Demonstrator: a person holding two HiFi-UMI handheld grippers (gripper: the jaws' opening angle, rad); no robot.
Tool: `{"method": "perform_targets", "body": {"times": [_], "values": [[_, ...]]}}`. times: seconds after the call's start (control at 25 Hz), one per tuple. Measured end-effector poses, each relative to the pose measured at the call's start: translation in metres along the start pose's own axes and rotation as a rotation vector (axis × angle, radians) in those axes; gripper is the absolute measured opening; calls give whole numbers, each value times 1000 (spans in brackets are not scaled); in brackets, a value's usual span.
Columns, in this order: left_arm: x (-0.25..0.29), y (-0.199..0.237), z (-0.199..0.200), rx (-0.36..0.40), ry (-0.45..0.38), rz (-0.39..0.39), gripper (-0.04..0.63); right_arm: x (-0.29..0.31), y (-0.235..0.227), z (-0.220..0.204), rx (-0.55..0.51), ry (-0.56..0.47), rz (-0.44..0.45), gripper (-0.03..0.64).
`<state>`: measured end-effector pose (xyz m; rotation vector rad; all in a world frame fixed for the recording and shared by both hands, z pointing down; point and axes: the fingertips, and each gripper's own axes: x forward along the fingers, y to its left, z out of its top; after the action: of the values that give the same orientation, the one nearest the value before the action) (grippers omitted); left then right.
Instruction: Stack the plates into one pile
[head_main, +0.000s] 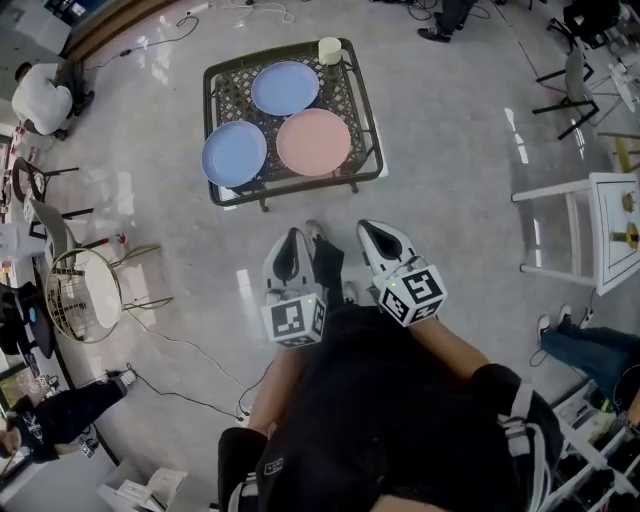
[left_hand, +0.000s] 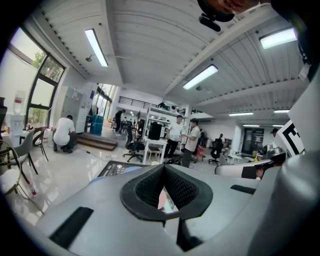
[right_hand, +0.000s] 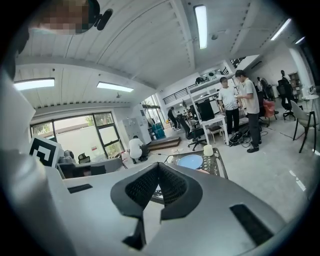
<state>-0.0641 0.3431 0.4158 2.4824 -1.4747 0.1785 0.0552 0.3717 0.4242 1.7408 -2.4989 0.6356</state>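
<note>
Plates (head_main: 313, 141) untouched; tongs (head_main: 293, 235) (head_main: 368, 228) seemingly closed, empty

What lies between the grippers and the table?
Head view: only bare floor, apart from the person's shoe between the left gripper and right gripper; the table stands ahead.

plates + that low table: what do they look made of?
The pink plate is probably plastic or melamine: flat, even colour and no sharp glare. The two blue plates have the same look and are likely the same, though matte ceramic can't be ruled out. The table looks like dark painted metal, with a thin frame and an open lattice top.
</note>
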Motion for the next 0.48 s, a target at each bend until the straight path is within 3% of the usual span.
{"method": "perform_targets", "body": {"times": [0.48], "values": [[136,81,22,-49,70,15,15,148,-47,48,-10,58,-17,9]]}}
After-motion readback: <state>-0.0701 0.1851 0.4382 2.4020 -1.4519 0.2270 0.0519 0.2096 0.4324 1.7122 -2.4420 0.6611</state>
